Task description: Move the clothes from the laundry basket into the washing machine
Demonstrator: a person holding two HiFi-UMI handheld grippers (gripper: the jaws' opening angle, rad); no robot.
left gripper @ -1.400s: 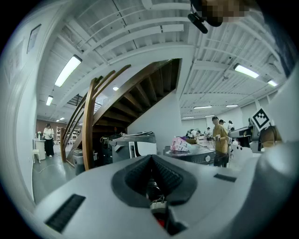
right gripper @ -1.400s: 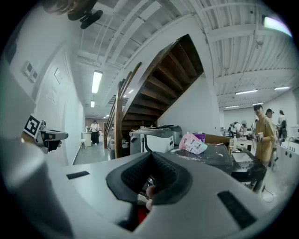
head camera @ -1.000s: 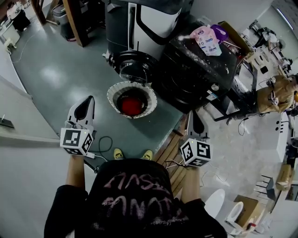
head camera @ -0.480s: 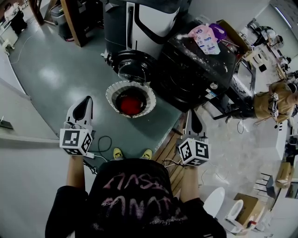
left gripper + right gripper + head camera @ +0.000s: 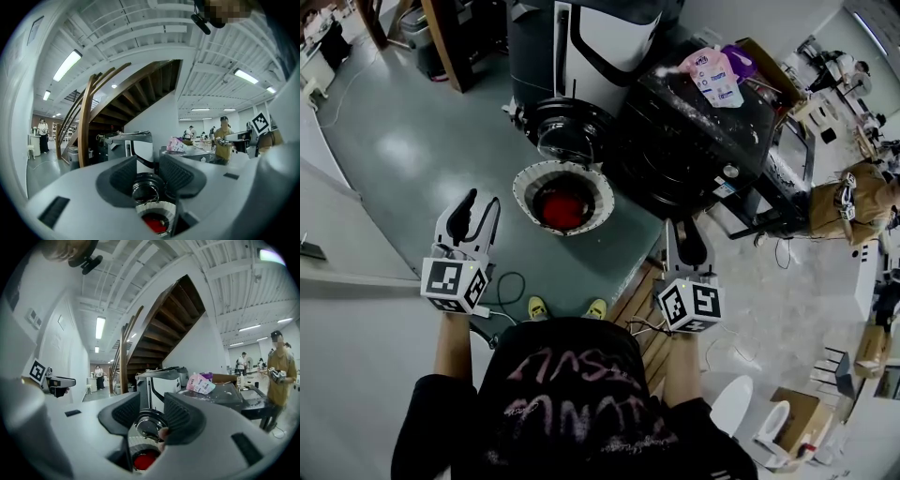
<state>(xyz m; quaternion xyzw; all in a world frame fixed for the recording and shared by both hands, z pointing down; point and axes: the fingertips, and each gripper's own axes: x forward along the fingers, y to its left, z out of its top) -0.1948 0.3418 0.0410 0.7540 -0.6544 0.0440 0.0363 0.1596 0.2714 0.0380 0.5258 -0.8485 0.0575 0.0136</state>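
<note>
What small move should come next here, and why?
Probably lower the left gripper toward the red garment in the round white laundry basket. Both it and the right gripper hang short of the basket, jaws just opened with nothing between them, and the garment lies untouched.

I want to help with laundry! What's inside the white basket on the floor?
A red heap, probably clothing, lies in the bottom of the laundry basket. Anything underneath it is covered, so that can't be seen.
</note>
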